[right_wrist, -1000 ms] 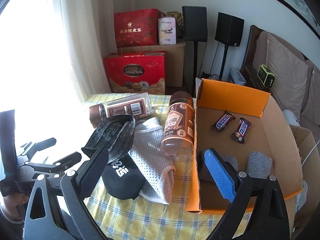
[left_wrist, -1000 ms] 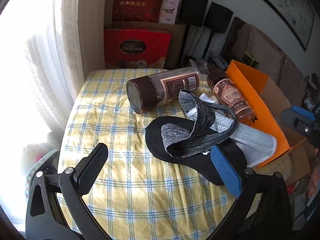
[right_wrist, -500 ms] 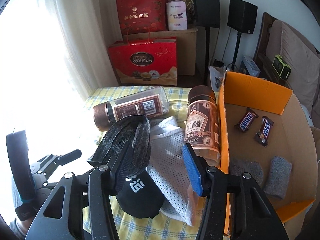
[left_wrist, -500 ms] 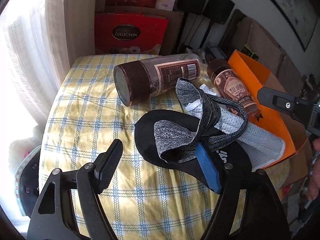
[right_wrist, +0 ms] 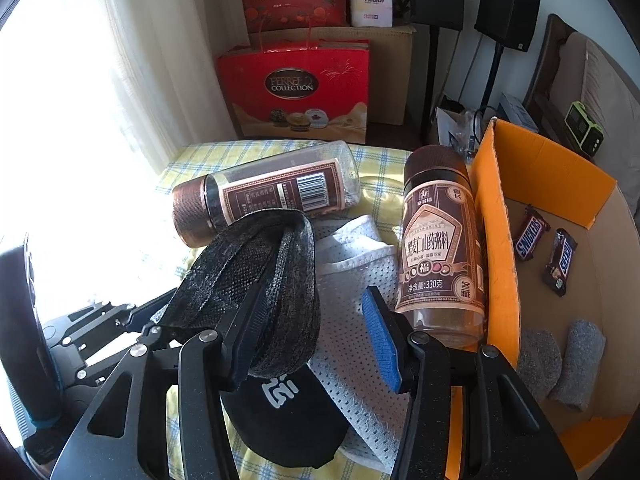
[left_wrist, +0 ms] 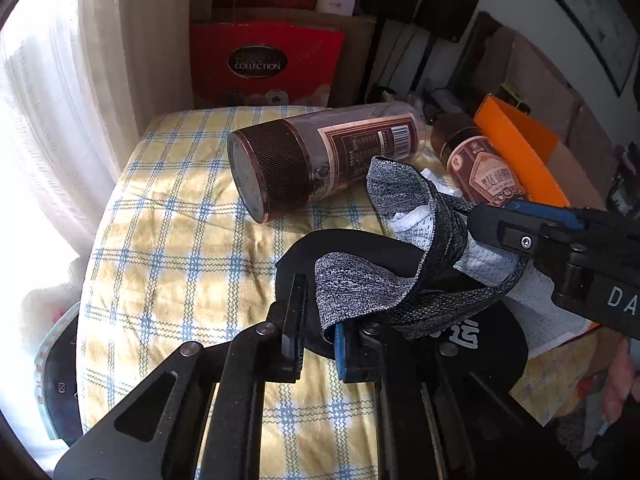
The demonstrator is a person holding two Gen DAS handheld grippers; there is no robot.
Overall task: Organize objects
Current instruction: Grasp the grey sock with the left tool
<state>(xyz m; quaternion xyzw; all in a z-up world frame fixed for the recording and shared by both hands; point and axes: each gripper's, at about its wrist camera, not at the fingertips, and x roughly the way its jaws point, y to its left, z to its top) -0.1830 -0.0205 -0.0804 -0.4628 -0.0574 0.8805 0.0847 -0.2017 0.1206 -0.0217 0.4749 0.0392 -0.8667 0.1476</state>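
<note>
A grey knitted cloth (left_wrist: 360, 292) lies draped over a black cap (left_wrist: 492, 344) and a white mesh cloth (left_wrist: 484, 260) on the checked tablecloth. My left gripper (left_wrist: 318, 344) is shut on the grey cloth's near edge. In the right wrist view the same grey cloth (right_wrist: 276, 276) stands bunched over the cap (right_wrist: 280, 420). My right gripper (right_wrist: 316, 328) is open, its fingers on either side of the white mesh cloth (right_wrist: 352, 312). Two brown-capped jars lie beside them, one clear (right_wrist: 272, 192) and one full (right_wrist: 436, 248).
An orange cardboard box (right_wrist: 496, 216) stands at the right with two Snickers bars (right_wrist: 530, 234) and two grey rolled cloths (right_wrist: 576, 364) inside. Red gift boxes (right_wrist: 296, 92), speakers and a curtain are behind the yellow checked table (left_wrist: 180, 240).
My left gripper moved forward and closed on the grey cloth. My right gripper moved left from over the box to the cloth pile and narrowed its opening.
</note>
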